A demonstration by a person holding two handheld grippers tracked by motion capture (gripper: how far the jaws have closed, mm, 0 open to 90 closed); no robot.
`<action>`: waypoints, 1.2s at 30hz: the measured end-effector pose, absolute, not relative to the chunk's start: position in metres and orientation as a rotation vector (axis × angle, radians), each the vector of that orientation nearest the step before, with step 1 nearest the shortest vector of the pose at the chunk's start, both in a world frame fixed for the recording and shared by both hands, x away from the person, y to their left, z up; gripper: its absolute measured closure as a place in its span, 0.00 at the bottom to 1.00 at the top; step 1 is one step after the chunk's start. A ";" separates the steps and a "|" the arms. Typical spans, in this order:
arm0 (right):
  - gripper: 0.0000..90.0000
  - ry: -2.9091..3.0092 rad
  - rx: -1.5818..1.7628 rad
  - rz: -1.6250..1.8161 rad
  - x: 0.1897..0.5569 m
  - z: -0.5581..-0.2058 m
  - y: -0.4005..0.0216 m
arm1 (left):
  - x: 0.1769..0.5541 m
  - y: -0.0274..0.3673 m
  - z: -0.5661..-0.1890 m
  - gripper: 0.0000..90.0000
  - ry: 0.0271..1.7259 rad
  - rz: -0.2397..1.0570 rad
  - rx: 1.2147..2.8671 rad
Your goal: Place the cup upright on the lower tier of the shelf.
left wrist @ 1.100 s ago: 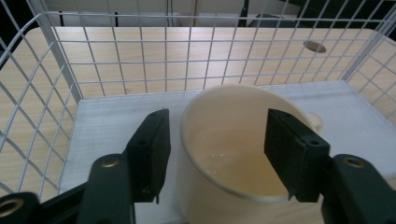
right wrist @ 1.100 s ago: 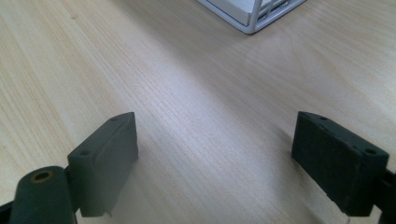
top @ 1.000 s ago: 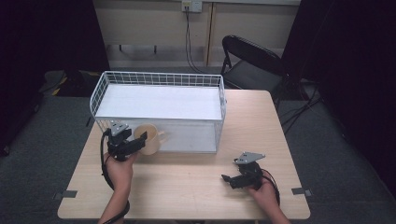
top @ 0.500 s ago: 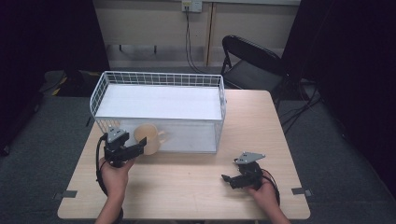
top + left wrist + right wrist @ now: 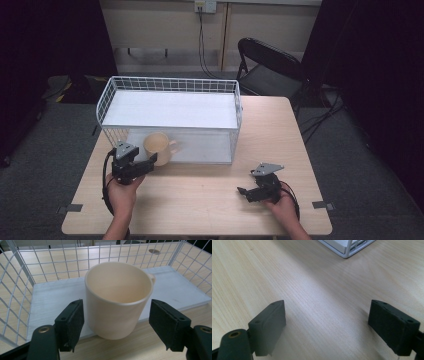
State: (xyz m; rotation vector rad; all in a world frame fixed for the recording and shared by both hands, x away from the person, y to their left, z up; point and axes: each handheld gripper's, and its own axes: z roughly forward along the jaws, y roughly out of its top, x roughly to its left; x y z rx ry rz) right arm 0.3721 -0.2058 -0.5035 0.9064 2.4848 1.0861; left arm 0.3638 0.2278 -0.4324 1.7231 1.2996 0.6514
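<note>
One cream mug [image 5: 117, 300] is the thing in hand; it is seen upright, mouth up, on the white floor panel [image 5: 175, 287] of the white wire basket [image 5: 170, 85], at the panel's near edge by the basket's open front, with its handle turned to the far side. In the high view the mug [image 5: 157, 146] stands toward the basket's left end, just ahead of the left gripper [image 5: 150, 161].

In the left gripper view the left gripper [image 5: 116, 327] is seen with its jaws set wide, one pad on each side of the mug and a gap left on both sides, so nothing is held; the jaws have just been opening, with the mug between them. The right gripper [image 5: 334, 327] rests well apart on the wooden table [image 5: 312, 290], its jaws also spread wide with only bare wood between them.

A glazed ceramic mug is judged likely: rigid, moderately heavy, smooth and somewhat slippery, and breakable if dropped or knocked against the wire. A hold across the body, below the rim and clear of the handle, is judged best, with firm and even pressure so that no tilt is caused when it is lifted.
</note>
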 end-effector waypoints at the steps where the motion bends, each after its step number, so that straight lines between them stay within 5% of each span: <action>1: 0.15 2.485 0.906 1.086 0.372 -0.504 -0.206 | 0.364 0.228 -0.432 0.31 1.300 0.651 1.723; 36: 0.15 2.485 0.905 1.086 0.372 -0.504 -0.206 | 0.377 0.221 -0.445 0.44 1.341 0.613 1.713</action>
